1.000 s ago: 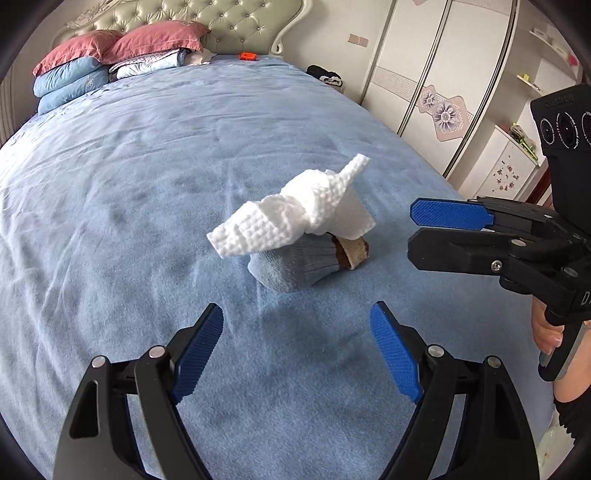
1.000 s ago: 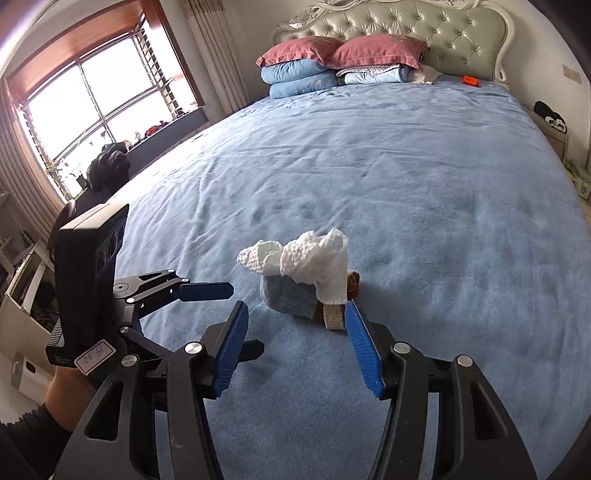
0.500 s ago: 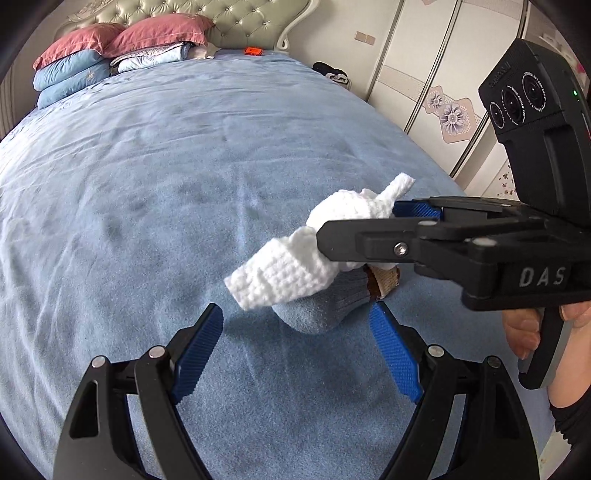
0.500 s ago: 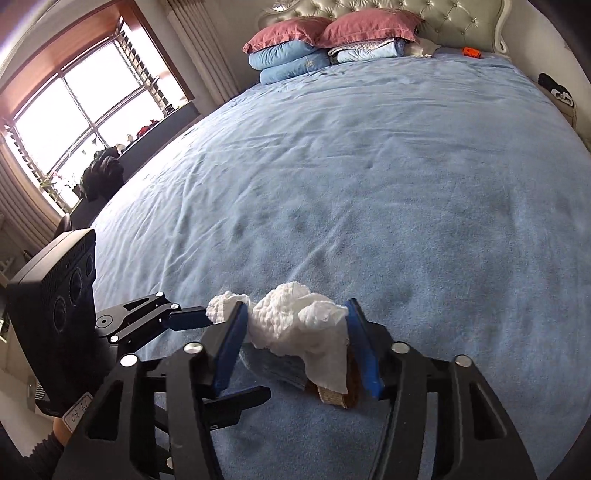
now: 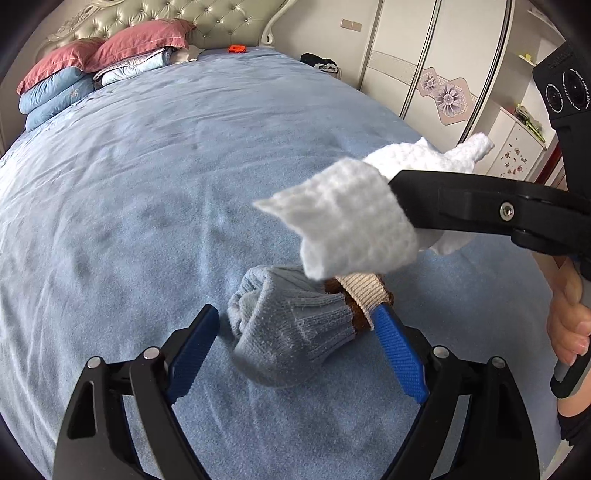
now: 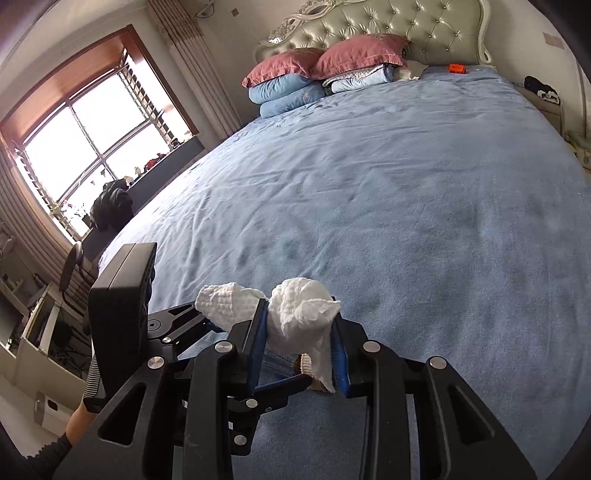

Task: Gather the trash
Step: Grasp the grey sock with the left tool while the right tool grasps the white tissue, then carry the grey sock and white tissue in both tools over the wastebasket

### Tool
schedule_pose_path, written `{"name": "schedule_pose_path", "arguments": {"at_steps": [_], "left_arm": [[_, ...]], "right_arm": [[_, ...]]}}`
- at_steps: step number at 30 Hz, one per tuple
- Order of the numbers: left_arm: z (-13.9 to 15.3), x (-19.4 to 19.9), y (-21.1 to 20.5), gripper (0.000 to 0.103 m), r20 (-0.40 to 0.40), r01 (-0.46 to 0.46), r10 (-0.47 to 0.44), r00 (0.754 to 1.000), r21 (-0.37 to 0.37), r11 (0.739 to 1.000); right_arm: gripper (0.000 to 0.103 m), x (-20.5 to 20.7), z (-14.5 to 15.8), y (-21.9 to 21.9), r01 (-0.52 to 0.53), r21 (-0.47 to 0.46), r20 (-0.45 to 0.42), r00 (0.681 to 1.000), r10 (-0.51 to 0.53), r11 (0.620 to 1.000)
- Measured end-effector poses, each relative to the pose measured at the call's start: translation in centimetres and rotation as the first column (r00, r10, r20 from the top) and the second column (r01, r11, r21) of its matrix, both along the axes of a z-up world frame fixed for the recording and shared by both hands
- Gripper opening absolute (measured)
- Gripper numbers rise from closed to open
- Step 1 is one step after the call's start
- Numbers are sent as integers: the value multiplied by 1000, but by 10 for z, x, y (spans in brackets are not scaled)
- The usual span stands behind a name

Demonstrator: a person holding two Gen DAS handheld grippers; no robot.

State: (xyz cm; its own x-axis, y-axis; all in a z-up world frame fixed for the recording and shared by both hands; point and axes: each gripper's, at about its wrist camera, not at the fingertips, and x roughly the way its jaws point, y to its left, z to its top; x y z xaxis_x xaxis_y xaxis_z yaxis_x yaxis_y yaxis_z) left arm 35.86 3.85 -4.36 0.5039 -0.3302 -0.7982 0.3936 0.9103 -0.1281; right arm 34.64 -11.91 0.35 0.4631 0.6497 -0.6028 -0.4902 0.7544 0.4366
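The left gripper (image 5: 299, 350) sits nearest, its blue pads spread wide on either side of a rolled grey sock (image 5: 291, 328) lying on the blue bedspread (image 5: 147, 192); just above the sock, the right gripper (image 6: 299, 343) pinches a crumpled white paper towel (image 6: 295, 317) between its narrowed pads, lifted clear of the sock. Far beyond the sock, pink and blue pillows (image 5: 92, 70) are stacked against a tufted headboard (image 5: 166, 14); a small orange object (image 5: 236, 48) lies beside them.
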Motion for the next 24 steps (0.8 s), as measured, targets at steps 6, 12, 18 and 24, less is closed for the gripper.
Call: {"name": "schedule_pose_path", "arguments": {"at_steps": [6,12,18,24], "left_arm": [[2,-6,-6,44,20,-8,8,1000,-3,1000],[1,-14,6,29,5,-64,65,998,-126,990],[7,-43,2,28,42,-90,97,994,-155,984],[9,-83,1,28,28,-122,134,991,-250,960]], "right_arm": [[30,5,-11,-11,12,-2,-33,999,-12,1000],[30,13,-24,-15,8,31,-104,995,-4,999],[30,3,-14,-25,25,50,-85,996,-21,998],[30,-23,-1,-52,62,101,-98,994,-52,993]]}}
